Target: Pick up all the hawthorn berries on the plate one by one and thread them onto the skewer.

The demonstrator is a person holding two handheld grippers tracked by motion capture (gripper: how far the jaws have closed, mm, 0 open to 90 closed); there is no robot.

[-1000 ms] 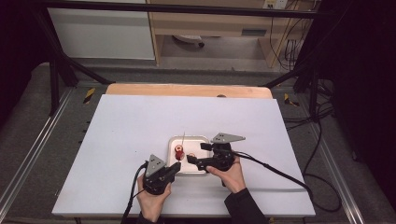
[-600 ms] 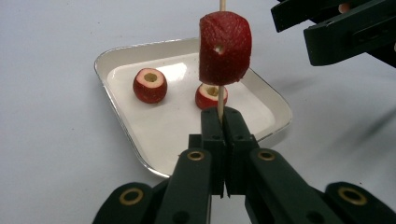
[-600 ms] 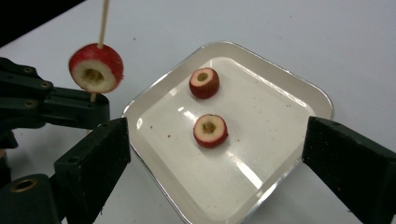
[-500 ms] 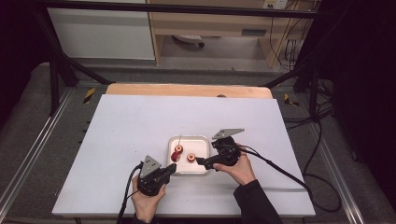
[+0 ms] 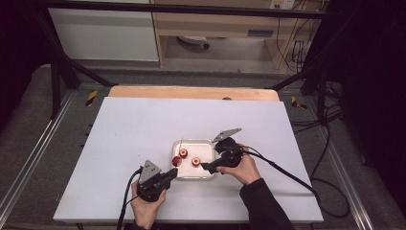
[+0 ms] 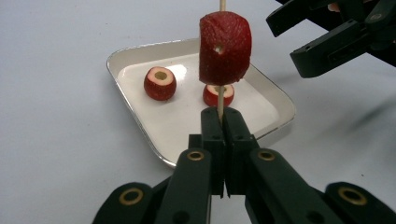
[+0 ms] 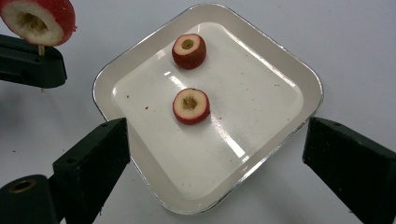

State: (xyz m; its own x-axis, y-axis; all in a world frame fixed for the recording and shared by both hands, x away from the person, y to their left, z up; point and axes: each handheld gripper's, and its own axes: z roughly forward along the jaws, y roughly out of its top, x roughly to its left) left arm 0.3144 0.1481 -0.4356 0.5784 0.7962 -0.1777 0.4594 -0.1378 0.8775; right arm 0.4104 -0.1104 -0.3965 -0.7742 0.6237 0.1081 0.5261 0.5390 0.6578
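A white table [image 5: 143,124] stands in a dim room, with dark frame rails at its sides and a pale wooden cabinet behind it. Near the person's edge sits a shallow white tray [image 7: 280,60] holding two red cored fruit pieces [image 7: 190,106], apart from each other and each showing a pale cut face with a hole through the middle. The left gripper [image 6: 219,116] has its jaws pressed together on a thin wooden skewer [image 6: 219,100], which stands upright with one red fruit chunk [image 6: 225,49] already threaded on it, raised just beside the tray's near-left edge. The right gripper [image 7: 215,140] hovers over the tray with its jaws spread wide and nothing between them; they have just been opening. The work in hand looks like picking up the next piece for the skewer. To do that well, the right gripper should probably come down around the nearer piece and close on its red sides, leaving the cored hole free. It should squeeze gently, since the flesh will likely bruise or split. The left hand should hold the skewer steady and upright, so its tip can meet the hole squarely rather than tear a new path.
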